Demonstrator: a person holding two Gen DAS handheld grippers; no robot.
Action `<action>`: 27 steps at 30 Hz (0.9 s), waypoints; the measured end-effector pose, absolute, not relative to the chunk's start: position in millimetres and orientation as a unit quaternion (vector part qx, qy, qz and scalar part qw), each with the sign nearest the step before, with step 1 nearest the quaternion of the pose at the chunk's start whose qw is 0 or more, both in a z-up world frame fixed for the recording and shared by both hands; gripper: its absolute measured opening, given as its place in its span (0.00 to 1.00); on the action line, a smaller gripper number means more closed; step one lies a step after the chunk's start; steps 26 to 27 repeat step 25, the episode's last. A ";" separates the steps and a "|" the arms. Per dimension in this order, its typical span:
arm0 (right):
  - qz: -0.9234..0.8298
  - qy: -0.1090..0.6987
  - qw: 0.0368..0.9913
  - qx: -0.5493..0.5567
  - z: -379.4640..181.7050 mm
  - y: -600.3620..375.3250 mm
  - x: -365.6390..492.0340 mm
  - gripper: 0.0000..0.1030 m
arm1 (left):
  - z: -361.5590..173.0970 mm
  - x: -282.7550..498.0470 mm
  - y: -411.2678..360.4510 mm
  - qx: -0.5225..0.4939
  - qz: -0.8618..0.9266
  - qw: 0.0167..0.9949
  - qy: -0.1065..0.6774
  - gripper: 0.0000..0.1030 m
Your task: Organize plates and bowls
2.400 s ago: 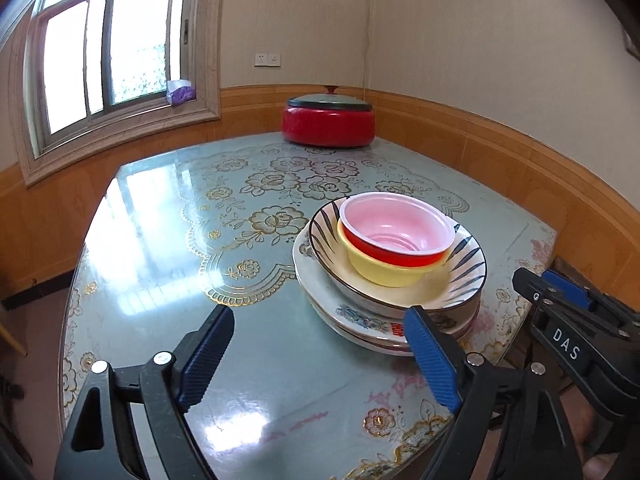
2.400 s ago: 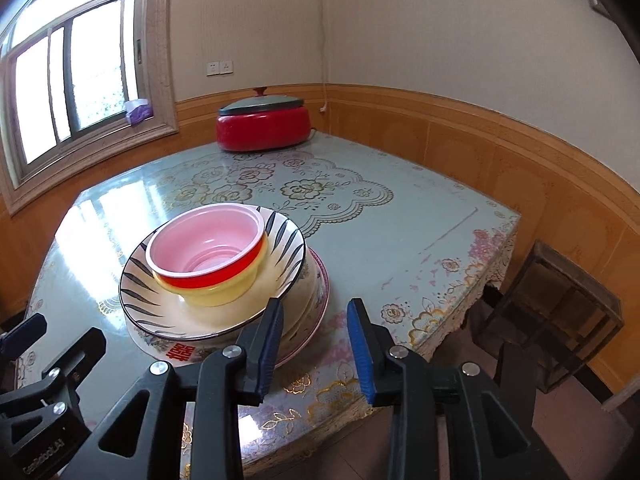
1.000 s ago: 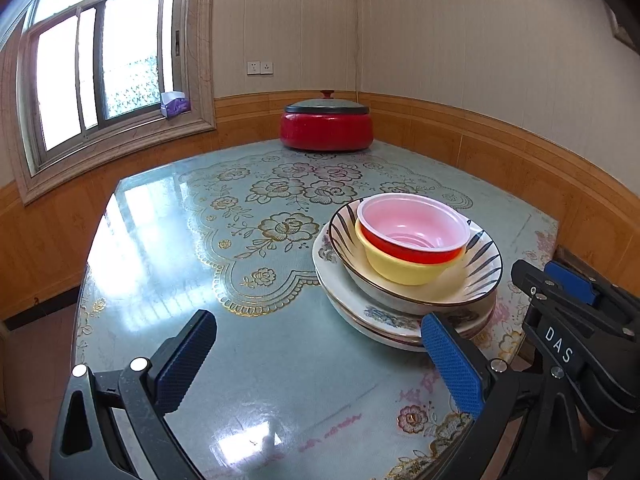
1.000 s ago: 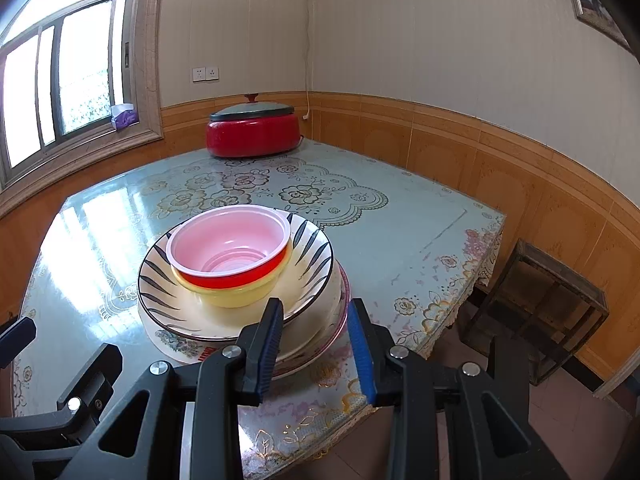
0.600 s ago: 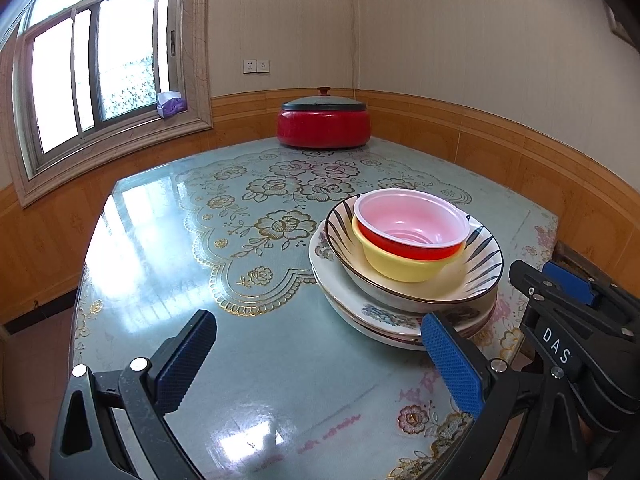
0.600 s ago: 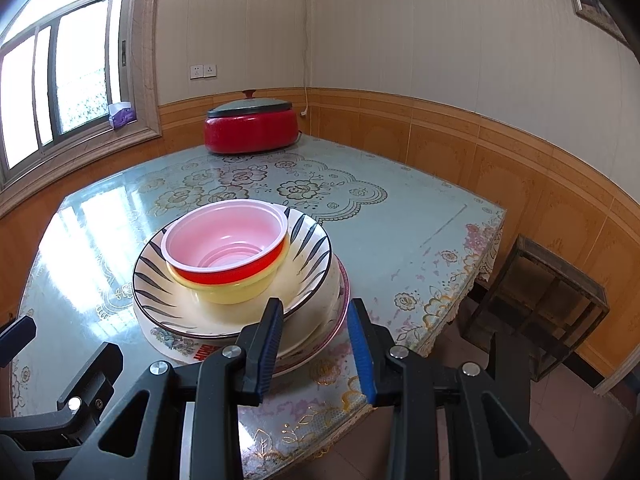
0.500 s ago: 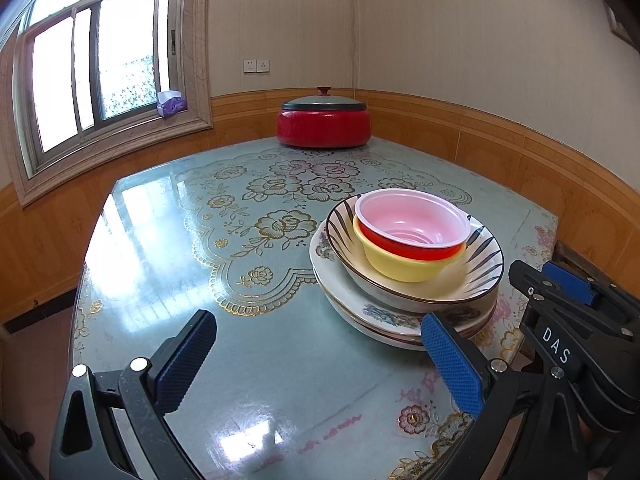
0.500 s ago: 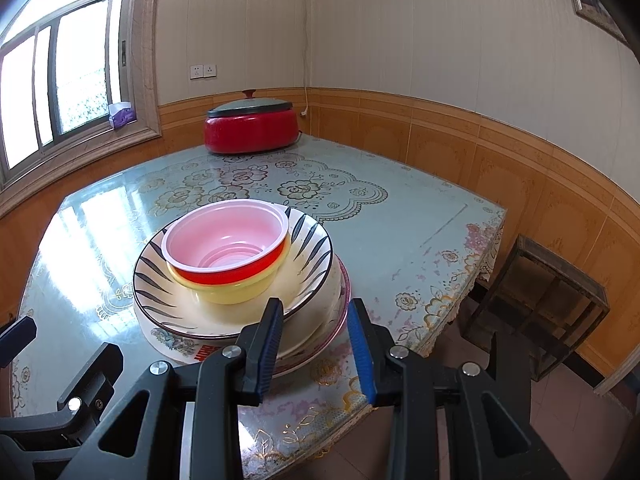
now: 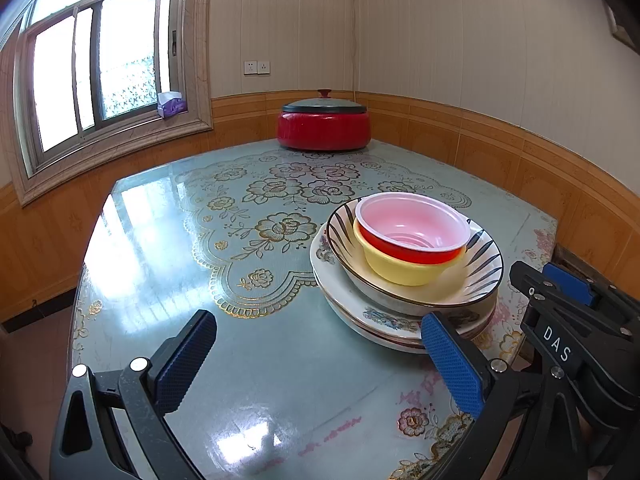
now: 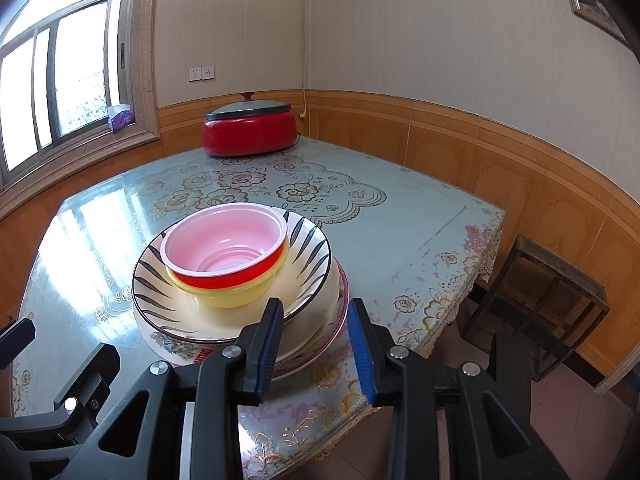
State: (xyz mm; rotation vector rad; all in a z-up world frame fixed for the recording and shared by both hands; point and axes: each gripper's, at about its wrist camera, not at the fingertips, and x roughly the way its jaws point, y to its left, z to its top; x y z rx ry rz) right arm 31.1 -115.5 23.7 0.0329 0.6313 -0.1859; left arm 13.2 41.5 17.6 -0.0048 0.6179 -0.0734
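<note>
Task is looking finished: red bowl (image 10: 224, 258) nesting in yellow bowl (image 10: 236, 292), striped bowl (image 10: 304, 276), plates (image 10: 320, 344). Left gripper (image 9: 320, 364) and right gripper (image 10: 316, 344) are hovering released, grasping nothing.

We are in a home dining room: floral-clothed worktop (image 9: 256, 240), red cooker (image 9: 323, 128) at its far end, window (image 9: 96, 64) far left.

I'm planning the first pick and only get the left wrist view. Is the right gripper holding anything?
Observer: No. The right gripper is empty, with its jaws narrowly apart, just short of the plate stack.
Operator: Anything on the floor on that side?
Observer: A dark wooden stool stands by the table's corner.
Operator: Any markings on the plates?
Observer: A low plate bears red print on its near rim.
</note>
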 end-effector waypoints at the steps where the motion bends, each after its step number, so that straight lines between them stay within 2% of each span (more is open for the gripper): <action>1: -0.091 0.310 0.946 0.016 23.6 -115.5 31.1 0.32 | 17.6 13.2 41.7 -0.002 -0.036 0.952 0.304 1.00; 18: -0.090 0.315 0.945 0.011 22.7 -113.6 36.2 0.32 | 20.2 16.1 43.6 -0.007 -0.032 0.955 0.296 1.00; 20: -0.090 0.317 0.944 0.011 22.2 -113.6 37.1 0.32 | 21.5 15.3 44.4 -0.009 -0.030 0.956 0.290 0.95; 27: -0.091 0.317 0.944 0.011 22.2 -113.3 37.6 0.32 | 20.8 17.5 45.3 -0.009 -0.034 0.955 0.296 0.96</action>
